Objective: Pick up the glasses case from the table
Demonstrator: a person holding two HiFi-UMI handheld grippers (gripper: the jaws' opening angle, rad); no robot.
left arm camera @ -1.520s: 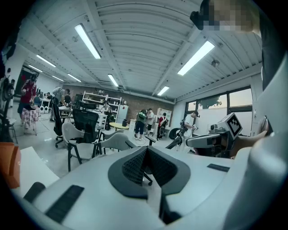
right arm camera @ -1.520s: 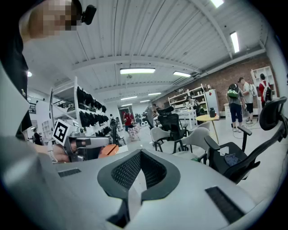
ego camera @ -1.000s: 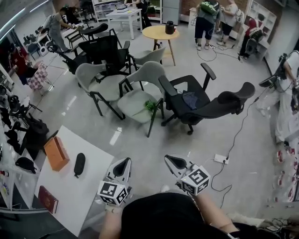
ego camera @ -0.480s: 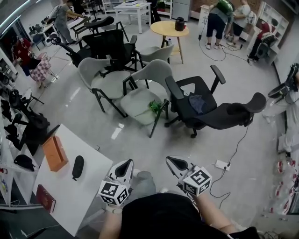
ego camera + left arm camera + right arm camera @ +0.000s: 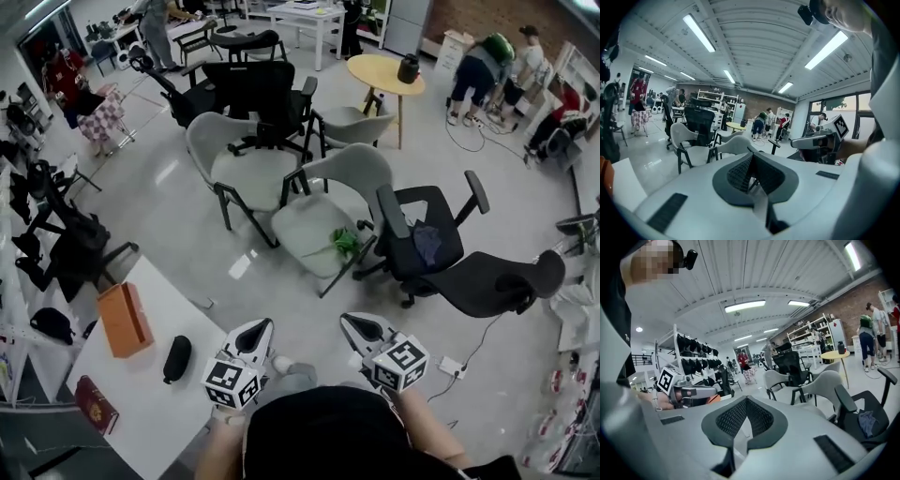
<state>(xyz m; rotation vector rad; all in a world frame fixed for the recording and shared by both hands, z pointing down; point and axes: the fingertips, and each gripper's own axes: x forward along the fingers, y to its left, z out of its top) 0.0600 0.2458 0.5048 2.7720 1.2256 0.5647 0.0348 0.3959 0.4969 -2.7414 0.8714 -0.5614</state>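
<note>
The black oval glasses case [image 5: 176, 358] lies on the white table [image 5: 150, 417] at the lower left of the head view. To its right, off the table's edge and over the floor, my left gripper [image 5: 253, 330] is shut and holds nothing. My right gripper [image 5: 356, 324] is level with it further right, also shut and empty. In the left gripper view the left gripper's [image 5: 751, 161] pads meet, and the right gripper [image 5: 820, 140] shows at the right. In the right gripper view the right gripper's [image 5: 746, 405] pads meet too. The case shows in neither gripper view.
An orange box [image 5: 125, 319] and a dark red book [image 5: 94, 403] share the table with the case. Grey chairs [image 5: 323, 220] and black office chairs [image 5: 431, 239] crowd the floor ahead. Racks of dark gear [image 5: 42, 244] line the left wall. A power strip [image 5: 452, 366] lies on the floor at the right.
The view has swung and moved forward: the chairs slid right and the table with the case now lies closer beside the left gripper. Both grippers stay shut, side by side.
</note>
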